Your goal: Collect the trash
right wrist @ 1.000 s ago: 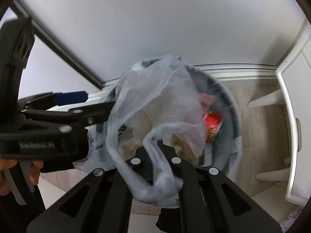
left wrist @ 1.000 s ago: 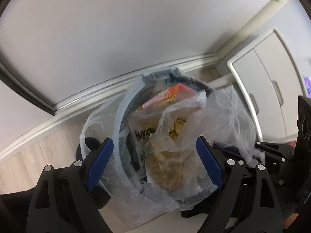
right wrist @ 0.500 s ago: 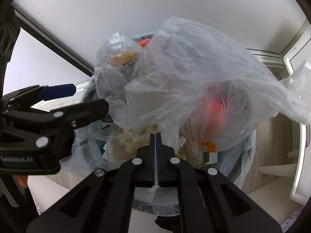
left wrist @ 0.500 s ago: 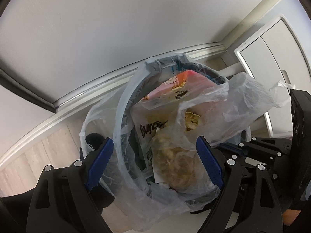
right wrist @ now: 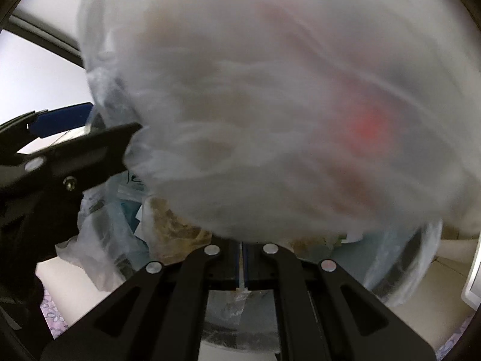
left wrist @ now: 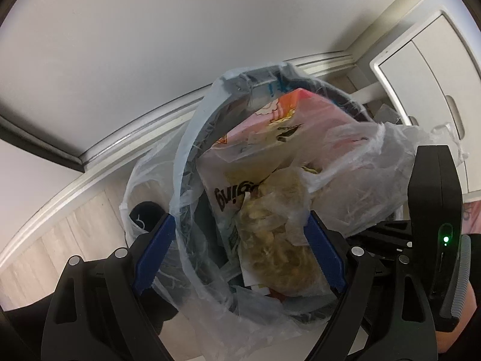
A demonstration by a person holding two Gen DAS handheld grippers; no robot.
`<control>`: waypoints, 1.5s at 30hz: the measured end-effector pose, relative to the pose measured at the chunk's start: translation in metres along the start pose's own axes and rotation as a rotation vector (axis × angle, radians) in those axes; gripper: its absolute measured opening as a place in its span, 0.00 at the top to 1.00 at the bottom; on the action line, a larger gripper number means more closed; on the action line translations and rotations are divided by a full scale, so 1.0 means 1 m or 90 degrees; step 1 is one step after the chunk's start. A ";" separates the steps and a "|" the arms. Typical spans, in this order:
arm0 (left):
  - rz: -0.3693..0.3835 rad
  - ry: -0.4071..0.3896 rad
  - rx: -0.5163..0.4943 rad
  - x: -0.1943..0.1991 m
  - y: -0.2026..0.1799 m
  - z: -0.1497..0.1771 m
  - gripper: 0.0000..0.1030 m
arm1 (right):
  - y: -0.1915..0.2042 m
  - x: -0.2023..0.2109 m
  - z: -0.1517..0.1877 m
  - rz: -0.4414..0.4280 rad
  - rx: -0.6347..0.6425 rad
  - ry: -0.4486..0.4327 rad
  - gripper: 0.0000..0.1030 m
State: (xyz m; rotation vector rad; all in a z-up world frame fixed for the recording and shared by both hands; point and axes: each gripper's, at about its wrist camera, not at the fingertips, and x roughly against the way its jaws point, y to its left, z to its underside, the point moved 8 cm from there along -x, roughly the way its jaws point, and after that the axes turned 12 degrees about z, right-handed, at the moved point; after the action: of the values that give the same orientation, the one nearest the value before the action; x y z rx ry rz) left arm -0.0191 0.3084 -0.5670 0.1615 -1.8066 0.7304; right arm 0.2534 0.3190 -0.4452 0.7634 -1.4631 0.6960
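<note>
A grey trash bin (left wrist: 240, 82) lined with a translucent plastic bag (left wrist: 186, 162) stands on the floor by the wall. It is stuffed with a pink and orange packet (left wrist: 288, 111) and a clear bag of yellowish food scraps (left wrist: 276, 240). My left gripper (left wrist: 239, 255) hangs open over the bin, one blue pad outside the liner's rim, the other over the scraps. My right gripper (right wrist: 242, 249) is shut on a strip of the bag's film. The billowed, blurred bag (right wrist: 270, 105) fills most of the right wrist view. The left gripper's fingers (right wrist: 90, 150) show at that view's left.
A white cabinet (left wrist: 421, 75) stands right of the bin, with the white baseboard (left wrist: 135, 126) behind and pale wood floor (left wrist: 45, 240) to the left. A dark object (left wrist: 147, 213) lies beside the bin. The right gripper's body (left wrist: 433, 225) is close on the right.
Both grippers have sunk toward the bin. The bag film in the right gripper has billowed up and now covers the right wrist view. The left gripper stays open.
</note>
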 end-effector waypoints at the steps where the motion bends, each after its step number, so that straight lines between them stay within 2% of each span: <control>1: 0.000 0.001 0.002 -0.001 0.001 0.000 0.18 | 0.000 -0.002 -0.002 -0.003 -0.002 0.002 0.96; 11: -0.015 0.015 -0.006 -0.011 -0.001 0.001 0.17 | -0.001 -0.019 -0.021 -0.022 -0.016 0.023 0.96; 20: -0.015 0.000 -0.006 0.004 -0.003 0.001 0.17 | 0.009 -0.002 -0.014 0.004 -0.009 -0.009 0.97; 25: -0.023 -0.029 -0.002 0.026 -0.001 0.001 0.16 | 0.017 0.020 -0.011 0.026 0.000 -0.036 0.96; 31: -0.030 -0.091 -0.002 0.055 -0.001 -0.007 0.15 | 0.012 0.052 0.003 0.054 -0.035 -0.078 0.95; 33: -0.026 -0.109 0.001 0.063 -0.003 -0.009 0.14 | 0.011 0.068 0.013 0.064 -0.046 -0.100 0.81; 34: -0.023 -0.117 0.000 0.067 -0.003 -0.010 0.14 | 0.018 0.079 0.021 0.070 -0.055 -0.115 0.55; 35: -0.022 -0.123 -0.001 0.070 -0.006 -0.010 0.13 | 0.017 0.087 0.020 0.073 -0.069 -0.134 0.36; 39: -0.025 -0.156 -0.021 0.086 -0.015 -0.012 0.10 | 0.015 0.110 0.017 0.079 -0.103 -0.179 0.29; 41: -0.011 -0.166 -0.026 0.092 -0.020 -0.011 0.09 | 0.006 0.117 0.013 0.090 -0.114 -0.200 0.08; 45: 0.007 -0.194 -0.041 0.105 -0.031 -0.010 0.09 | -0.019 0.144 0.016 0.122 -0.126 -0.253 0.08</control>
State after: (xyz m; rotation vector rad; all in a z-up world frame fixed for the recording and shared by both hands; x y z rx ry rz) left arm -0.0354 0.3143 -0.4581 0.2308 -2.1200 0.6817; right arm 0.2595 0.2886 -0.3028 0.6347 -1.9561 0.5493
